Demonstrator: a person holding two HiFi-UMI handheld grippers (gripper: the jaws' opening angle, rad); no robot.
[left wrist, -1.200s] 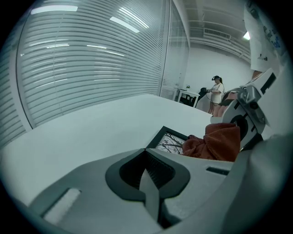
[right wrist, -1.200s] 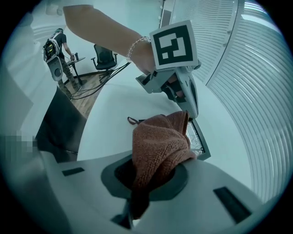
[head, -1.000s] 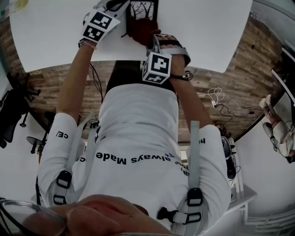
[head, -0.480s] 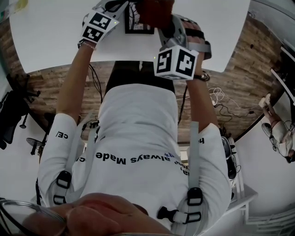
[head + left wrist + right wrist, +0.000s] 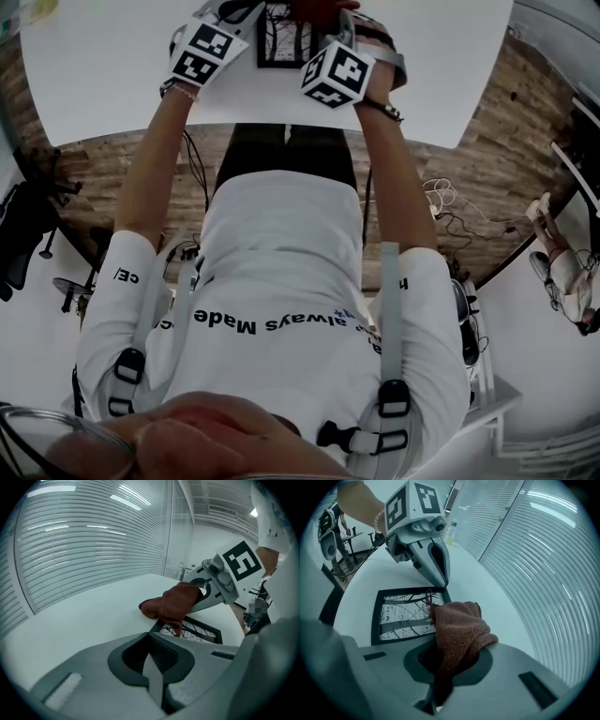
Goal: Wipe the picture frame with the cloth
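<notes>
- The frame [image 5: 410, 613] lies flat on the white table [image 5: 112, 66], picture side up. Its long axis runs from near to far, away from the person.
- It is a thin black rectangle around a pale print of dark, bare branches. The surface looks smooth.
- In the head view the frame's far end is cut off by the top edge, and the right gripper [image 5: 440, 686] covers part of its right side.
- The right gripper's jaws are clamped on the cloth [image 5: 459, 634] — a reddish-brown, looped terry piece bunched into a soft lump.
- The cloth spills forward out of the jaws and covers the frame's far right corner. In the left gripper view its far fold reaches the bare table.
- Whether the cloth presses on the glass or only drapes over it cannot be told.
- The left gripper [image 5: 440, 581] has its jaws closed together with nothing between them. Its grey, tapered tip stands at the frame's far left corner — contact looks likely but is not clear.
- Both grippers carry cubes with black-and-white square markers.
- Pale slatted blinds [image 5: 93, 541] curve behind the table's far side.
</notes>
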